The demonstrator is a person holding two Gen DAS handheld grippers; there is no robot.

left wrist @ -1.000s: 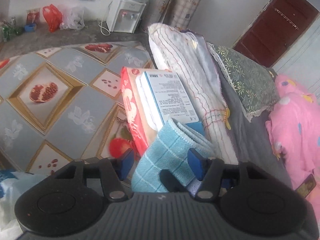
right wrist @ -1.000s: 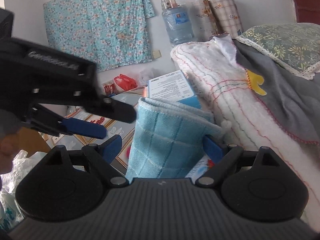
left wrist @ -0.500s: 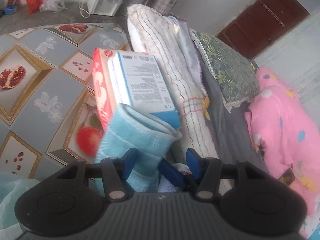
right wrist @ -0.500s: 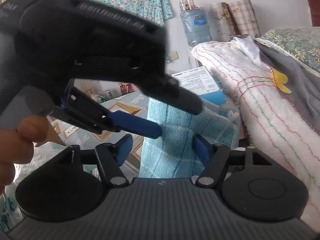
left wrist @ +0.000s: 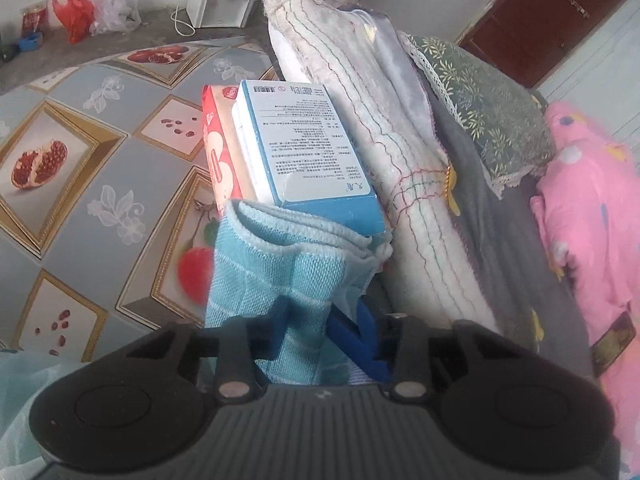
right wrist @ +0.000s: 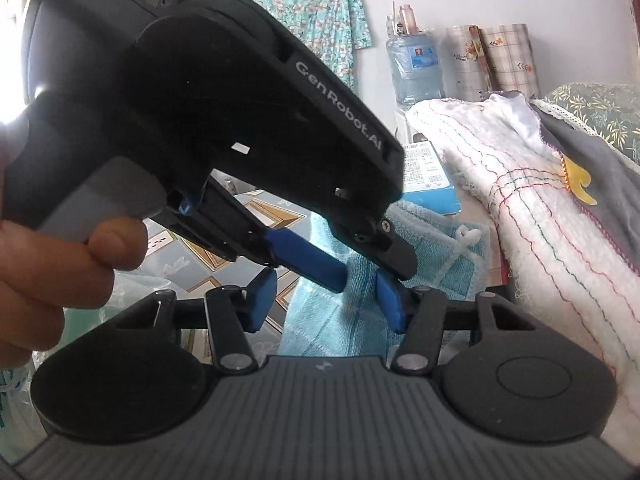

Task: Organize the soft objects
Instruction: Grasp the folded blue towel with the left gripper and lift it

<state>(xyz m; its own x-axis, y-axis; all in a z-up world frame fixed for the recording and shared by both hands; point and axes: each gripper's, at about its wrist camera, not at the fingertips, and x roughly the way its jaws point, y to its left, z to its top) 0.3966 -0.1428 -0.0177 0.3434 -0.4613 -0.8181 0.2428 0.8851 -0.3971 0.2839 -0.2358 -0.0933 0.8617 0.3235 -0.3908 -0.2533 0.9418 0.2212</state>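
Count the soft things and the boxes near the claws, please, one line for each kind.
Blue towel: 1
White stitched blanket: 1
Green leaf-print pillow: 1
Pink quilt: 1
Grey cloth: 1
Boxes, one blue-and-white, one red: 2
Total: 7

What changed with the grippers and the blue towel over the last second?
The left gripper came in over the blue towel and is closing on its fold. The right gripper is also narrowing around it. Tissue packs and rolled blanket stayed put.

light blue checked towel (left wrist: pixel 276 276), pink spotted blanket (left wrist: pixel 592 216), pomegranate-print tablecloth (left wrist: pixel 80 168)
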